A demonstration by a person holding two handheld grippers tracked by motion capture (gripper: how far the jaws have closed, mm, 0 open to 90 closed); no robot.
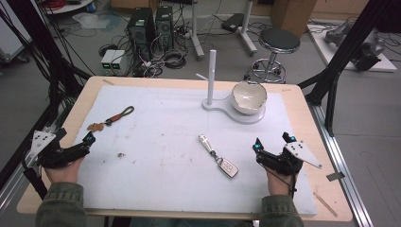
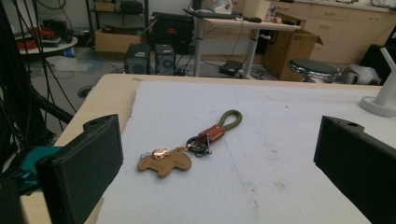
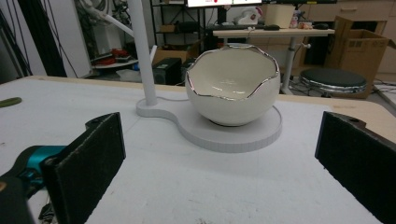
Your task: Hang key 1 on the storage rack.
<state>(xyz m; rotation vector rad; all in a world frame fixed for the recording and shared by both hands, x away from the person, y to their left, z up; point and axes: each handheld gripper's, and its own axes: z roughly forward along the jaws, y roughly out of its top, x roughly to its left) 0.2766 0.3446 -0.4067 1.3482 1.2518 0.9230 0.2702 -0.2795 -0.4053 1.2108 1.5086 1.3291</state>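
On the white mat lies a keyring with a brown leather animal tag and an olive loop (image 1: 109,119) (image 2: 191,143), just ahead of my left gripper (image 1: 75,137) (image 2: 219,168), which stands open and empty. A car key fob with a silver cylinder on a chain (image 1: 218,156) rests mid-table, left of my right gripper (image 1: 273,142) (image 3: 219,168), also open with nothing between its jaws. A white egg-shaped bowl with a silver rim (image 1: 248,96) (image 3: 233,86) sits on a white stand (image 1: 222,107) (image 3: 261,135) with an upright post (image 1: 211,75) (image 3: 142,51).
The mat (image 1: 179,142) covers most of a wooden table (image 1: 326,151). Black frame legs (image 1: 345,52) stand at both sides. Beyond the far edge are computer towers (image 1: 150,28), cables and a stool (image 1: 279,45).
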